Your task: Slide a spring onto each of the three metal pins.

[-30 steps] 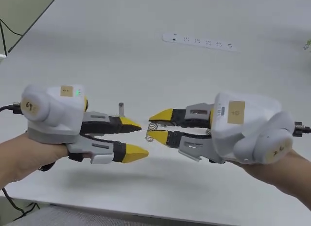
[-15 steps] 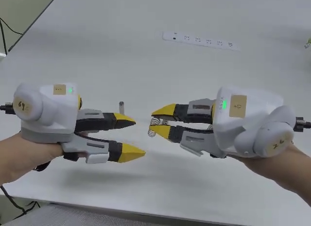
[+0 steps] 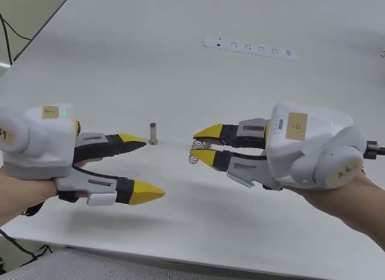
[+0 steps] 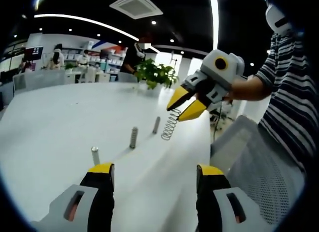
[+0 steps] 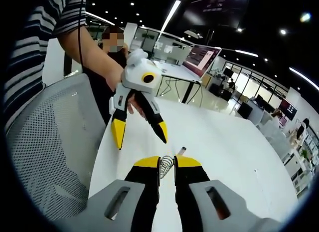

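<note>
Left tongs [image 3: 154, 167] withdrew; right tongs [image 3: 194, 145] grip one spring [image 3: 193, 157].

Handheld tools at the worktop: the left gripper [image 3: 153, 168] and the right gripper [image 3: 194, 146] share one build, with rounded white housings [image 3: 313, 147] over grey frames and black fingers [image 3: 114, 144] ending in pointed yellow tips. Each housing carries a small tan sticker [image 3: 295, 126], and a green light [image 3: 63, 113] glows on the left one. The round end caps [image 3: 340, 174] bear dark marks, possibly digits. A dark cable plug [image 3: 376, 150] juts from the right housing. The person wears a short-sleeved striped shirt [image 4: 291, 92].
</note>
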Demonstrator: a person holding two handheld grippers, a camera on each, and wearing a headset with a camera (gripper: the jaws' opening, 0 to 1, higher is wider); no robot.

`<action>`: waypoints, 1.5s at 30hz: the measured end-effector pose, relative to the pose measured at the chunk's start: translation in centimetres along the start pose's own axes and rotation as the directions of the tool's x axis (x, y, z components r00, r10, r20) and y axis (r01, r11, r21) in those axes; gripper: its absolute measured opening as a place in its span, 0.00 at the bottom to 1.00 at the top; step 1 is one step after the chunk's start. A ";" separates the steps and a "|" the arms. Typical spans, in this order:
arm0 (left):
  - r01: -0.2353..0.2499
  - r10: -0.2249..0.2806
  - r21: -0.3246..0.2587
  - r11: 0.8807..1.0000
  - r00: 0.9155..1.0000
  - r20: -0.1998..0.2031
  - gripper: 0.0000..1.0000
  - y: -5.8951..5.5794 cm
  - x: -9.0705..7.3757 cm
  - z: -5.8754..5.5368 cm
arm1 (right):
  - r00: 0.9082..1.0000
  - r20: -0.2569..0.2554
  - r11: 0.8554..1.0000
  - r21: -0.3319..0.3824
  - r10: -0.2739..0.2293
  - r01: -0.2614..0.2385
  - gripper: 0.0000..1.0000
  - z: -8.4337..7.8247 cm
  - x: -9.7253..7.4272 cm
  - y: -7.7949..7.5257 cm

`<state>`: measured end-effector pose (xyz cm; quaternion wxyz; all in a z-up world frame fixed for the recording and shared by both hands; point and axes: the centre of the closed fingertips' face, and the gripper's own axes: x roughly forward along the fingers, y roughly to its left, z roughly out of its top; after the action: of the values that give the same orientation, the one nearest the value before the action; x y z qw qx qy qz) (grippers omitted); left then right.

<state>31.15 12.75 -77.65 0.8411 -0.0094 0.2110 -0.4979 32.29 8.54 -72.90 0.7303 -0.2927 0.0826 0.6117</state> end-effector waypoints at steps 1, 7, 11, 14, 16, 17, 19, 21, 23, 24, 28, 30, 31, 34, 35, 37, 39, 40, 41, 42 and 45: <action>-0.004 0.004 0.001 1.000 1.000 -0.001 0.64 0.1 -0.1 -0.1 | 1.000 -0.002 1.000 -0.003 0.000 0.000 0.08 0.0 0.0 0.0; -0.039 0.039 0.014 0.999 0.999 0.002 0.76 0.7 -0.7 -0.2 | 1.000 -0.001 1.000 0.008 -0.012 0.012 0.08 -0.2 -0.2 -0.4; -0.050 0.049 0.021 0.999 0.999 0.014 0.84 0.9 -0.9 -0.1 | 1.000 -0.007 1.000 0.009 -0.012 0.012 0.08 -0.4 -0.2 -0.4; -0.056 0.056 0.020 0.998 0.998 0.028 0.91 0.9 -1.0 0.1 | 1.000 -0.010 1.000 0.007 -0.009 0.009 0.08 -0.5 -0.2 -0.4; -0.064 0.063 0.023 0.998 0.998 0.030 0.93 1.1 -1.1 0.1 | 1.000 -0.013 1.000 0.006 -0.009 0.009 0.08 -0.5 -0.1 -0.4; -0.066 0.066 0.024 0.998 0.997 0.028 0.94 1.1 -1.2 0.1 | 1.000 -0.014 1.000 0.008 -0.010 0.010 0.08 -0.6 -0.1 -0.4; -0.079 0.078 0.027 0.997 0.997 0.028 0.96 1.4 -1.4 -0.1 | 1.000 -0.016 1.000 0.009 -0.011 0.011 0.08 -0.7 -0.1 -0.5; -0.086 0.085 0.019 0.996 0.996 0.031 0.98 1.5 -1.5 0.0 | 1.000 -0.019 1.000 0.007 -0.010 0.010 0.08 -0.7 0.0 -0.4; -0.101 0.100 0.027 0.995 0.994 0.033 0.98 1.9 -1.7 0.0 | 1.000 -0.018 1.000 0.007 -0.008 0.008 0.08 -0.7 0.0 -0.3; -0.105 0.104 0.025 0.994 0.994 0.031 0.98 2.0 -1.8 -0.1 | 1.000 -0.020 1.000 0.006 -0.007 0.007 0.08 -0.8 0.0 -0.3; -0.126 0.125 0.031 0.992 0.991 0.039 0.98 2.4 -2.0 0.0 | 1.000 -0.021 1.000 0.005 -0.005 0.005 0.08 -0.8 0.2 -0.4; -0.127 0.126 0.027 0.992 0.991 0.042 0.98 2.4 -2.1 0.0 | 1.000 -0.020 1.000 0.009 -0.003 0.003 0.08 -0.8 0.4 -0.4; -0.130 0.128 0.030 0.991 0.991 0.043 0.98 2.4 -2.1 0.0 | 1.000 -0.021 1.000 0.010 0.000 0.001 0.08 -0.8 0.6 -0.5; -0.132 0.130 0.027 0.991 0.991 0.042 0.98 2.5 -2.2 -0.1 | 1.000 -0.023 1.000 0.007 0.002 -0.002 0.08 -0.7 1.0 -0.7; -0.133 0.132 0.028 0.991 0.991 0.039 0.98 2.5 -2.2 -0.1 | 1.000 -0.022 1.000 0.007 0.004 -0.004 0.08 -0.6 1.1 -0.8; -0.133 0.132 0.026 0.991 0.991 0.034 0.98 2.5 -2.3 -0.3 | 0.999 -0.031 1.000 -0.012 0.010 -0.010 0.08 -0.6 1.5 -0.9; -0.134 0.133 0.023 0.991 0.991 0.033 0.98 2.5 -2.4 -0.3 | 0.999 -0.031 1.000 -0.017 0.018 -0.018 0.08 -0.4 1.8 -1.0; -0.137 0.136 0.026 0.990 0.990 0.029 0.98 2.6 -2.4 -0.4 | 0.999 -0.031 1.000 -0.020 0.017 -0.018 0.08 -0.4 2.1 -1.2; -0.140 0.139 0.029 0.990 0.990 0.027 0.98 2.7 -2.4 -0.4 | 0.999 -0.032 1.000 -0.020 0.019 -0.020 0.08 -0.3 2.2 -1.3; -0.140 0.139 0.029 0.990 0.990 0.029 0.98 2.7 -2.4 -0.4 | 0.999 -0.033 1.000 -0.020 0.020 -0.021 0.08 -0.3 2.5 -1.5; -0.150 0.149 0.033 0.988 0.988 0.039 0.98 3.0 -2.4 0.0 | 0.999 -0.035 0.999 -0.030 0.021 -0.022 0.08 -0.1 2.9 -2.0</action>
<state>32.66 16.30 -77.47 0.8799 0.0124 0.1867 -0.4368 34.88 10.77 -73.77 0.7177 -0.3136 0.0891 0.6153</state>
